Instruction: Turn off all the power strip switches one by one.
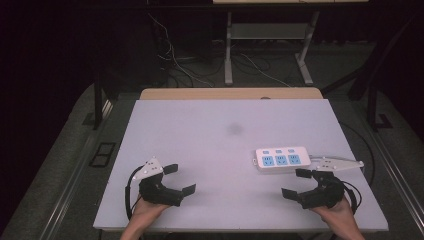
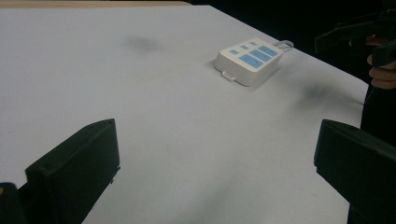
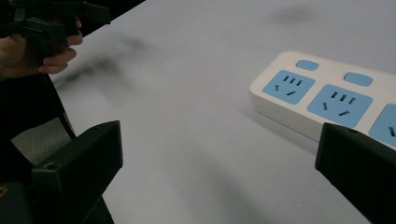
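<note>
A white power strip (image 1: pixel 281 159) with three blue sockets and blue switches lies flat on the right half of the white table (image 1: pixel 200 145). It appears far off in the left gripper view (image 2: pixel 249 59) and close at the right in the right gripper view (image 3: pixel 327 98). My left gripper (image 1: pixel 179 179) hovers open near the front left edge, nothing between its jaws. My right gripper (image 1: pixel 297 183) is open just in front of the strip, empty too. The left gripper view (image 2: pixel 215 163) and right gripper view (image 3: pixel 219 168) each show wide-apart jaws over bare table.
A thin cable (image 1: pixel 367 160) runs from the strip's right end off the table. A faint dark smudge (image 1: pixel 234 129) marks the table's middle. A wooden edge (image 1: pixel 230 93) lies behind the table. Desk legs (image 1: pixel 228 50) and loose cables (image 1: pixel 175 60) are on the floor beyond.
</note>
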Demonstrator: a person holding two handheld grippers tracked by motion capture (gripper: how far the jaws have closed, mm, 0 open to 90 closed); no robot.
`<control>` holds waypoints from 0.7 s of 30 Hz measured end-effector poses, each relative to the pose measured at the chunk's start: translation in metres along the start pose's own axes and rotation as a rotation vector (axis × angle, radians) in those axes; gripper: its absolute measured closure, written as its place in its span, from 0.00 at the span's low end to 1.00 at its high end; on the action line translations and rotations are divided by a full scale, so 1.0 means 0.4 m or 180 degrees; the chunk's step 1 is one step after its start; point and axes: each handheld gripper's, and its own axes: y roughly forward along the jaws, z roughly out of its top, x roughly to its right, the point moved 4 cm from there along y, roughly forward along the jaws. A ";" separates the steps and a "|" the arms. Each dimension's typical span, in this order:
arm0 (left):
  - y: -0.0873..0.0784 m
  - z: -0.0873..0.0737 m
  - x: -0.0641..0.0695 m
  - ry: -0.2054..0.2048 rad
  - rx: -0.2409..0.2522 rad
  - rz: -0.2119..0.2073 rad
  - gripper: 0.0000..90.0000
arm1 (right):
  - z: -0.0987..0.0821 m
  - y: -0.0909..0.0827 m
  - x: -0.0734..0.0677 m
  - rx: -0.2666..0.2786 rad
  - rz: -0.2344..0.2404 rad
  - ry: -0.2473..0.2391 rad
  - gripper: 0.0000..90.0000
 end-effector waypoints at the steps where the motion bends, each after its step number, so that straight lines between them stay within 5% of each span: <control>1: -0.001 0.000 0.000 -0.0011 0.0004 0.0007 0.00 | 0.002 0.000 0.000 0.0001 0.0002 -0.0009 0.01; 21: 0.002 -0.002 -0.003 -0.0011 -0.0013 0.0024 0.00 | 0.041 -0.008 0.019 -0.0222 0.0004 -0.0056 0.01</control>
